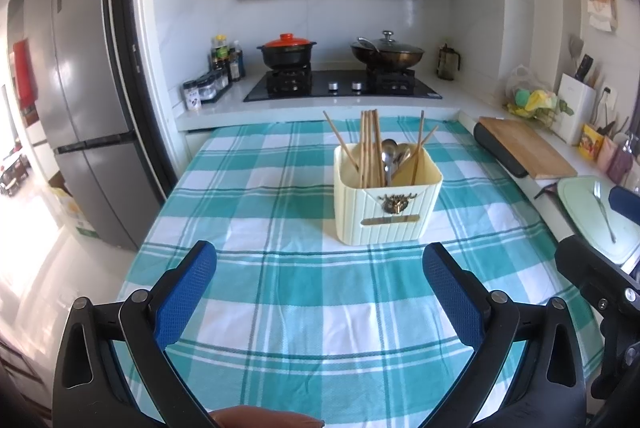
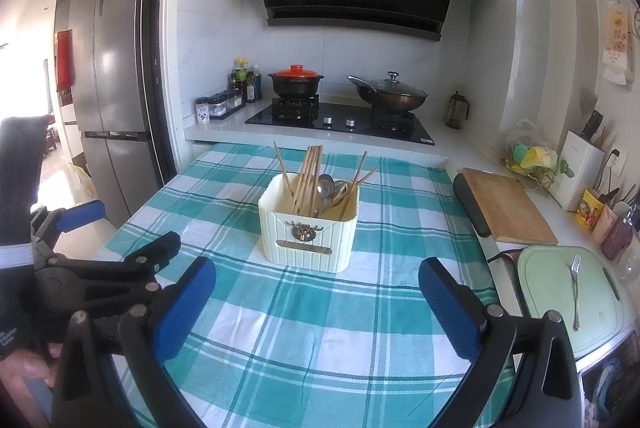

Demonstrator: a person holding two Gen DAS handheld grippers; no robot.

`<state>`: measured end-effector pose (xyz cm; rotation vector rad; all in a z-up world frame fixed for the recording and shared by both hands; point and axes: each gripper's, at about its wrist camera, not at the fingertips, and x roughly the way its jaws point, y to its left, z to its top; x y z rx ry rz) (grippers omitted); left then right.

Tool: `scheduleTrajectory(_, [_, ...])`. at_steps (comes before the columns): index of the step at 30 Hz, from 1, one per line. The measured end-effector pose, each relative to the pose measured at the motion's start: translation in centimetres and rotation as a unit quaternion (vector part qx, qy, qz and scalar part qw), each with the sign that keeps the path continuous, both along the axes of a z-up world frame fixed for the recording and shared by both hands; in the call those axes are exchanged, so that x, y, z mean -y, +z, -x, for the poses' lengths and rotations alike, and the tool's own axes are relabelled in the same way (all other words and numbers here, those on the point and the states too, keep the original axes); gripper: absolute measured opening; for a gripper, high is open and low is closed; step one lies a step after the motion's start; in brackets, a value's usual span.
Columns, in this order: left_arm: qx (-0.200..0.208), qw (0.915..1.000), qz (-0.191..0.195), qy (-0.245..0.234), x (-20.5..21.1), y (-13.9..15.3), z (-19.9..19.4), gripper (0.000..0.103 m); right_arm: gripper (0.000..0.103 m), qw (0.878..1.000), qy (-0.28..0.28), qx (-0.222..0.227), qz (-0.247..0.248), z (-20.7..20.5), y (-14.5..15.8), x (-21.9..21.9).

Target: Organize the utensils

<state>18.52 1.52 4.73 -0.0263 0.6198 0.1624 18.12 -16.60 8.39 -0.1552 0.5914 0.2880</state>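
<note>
A cream ribbed utensil box (image 1: pixel 386 206) (image 2: pixel 308 234) stands on the teal plaid tablecloth (image 1: pixel 288 292) (image 2: pixel 304 332). It holds wooden chopsticks (image 1: pixel 368 144) (image 2: pixel 308 176) and metal spoons (image 1: pixel 389 156) (image 2: pixel 326 188). A metal fork (image 2: pixel 575 292) (image 1: pixel 604 210) lies on a pale green board (image 2: pixel 560 308) (image 1: pixel 588 224) to the right, off the cloth. My left gripper (image 1: pixel 320 284) is open and empty, in front of the box. My right gripper (image 2: pixel 318 292) is open and empty, also in front of the box, left of the fork.
A wooden cutting board (image 2: pixel 506 206) lies on the counter at right. A knife block (image 2: pixel 578 168), cups and bags stand further right. A stove with a red-lidded pot (image 2: pixel 296 80) and a wok (image 2: pixel 390 94) is behind. A fridge (image 2: pixel 112 68) stands left.
</note>
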Motion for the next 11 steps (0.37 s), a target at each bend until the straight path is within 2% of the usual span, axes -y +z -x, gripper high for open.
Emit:
scheduleTrajectory(4, [-0.001, 1.0000, -0.002, -0.002, -0.04, -0.11, -0.14, 0.103, 0.103, 1.000, -0.002, -0.003, 0.001, -0.08, -0.07, 0.22])
scheduleTrajectory(9, [0.005, 0.9999, 0.012, -0.003, -0.39, -0.14, 0.01, 0.102, 0.103, 1.000, -0.004, -0.004, 0.000, -0.03, -0.11, 0.35])
scheduleTrajectory(11, [0.007, 1.0000, 0.004, -0.002, -0.36, -0.14, 0.18, 0.102, 0.103, 1.000, -0.006, -0.006, 0.001, -0.23, -0.23, 0.43])
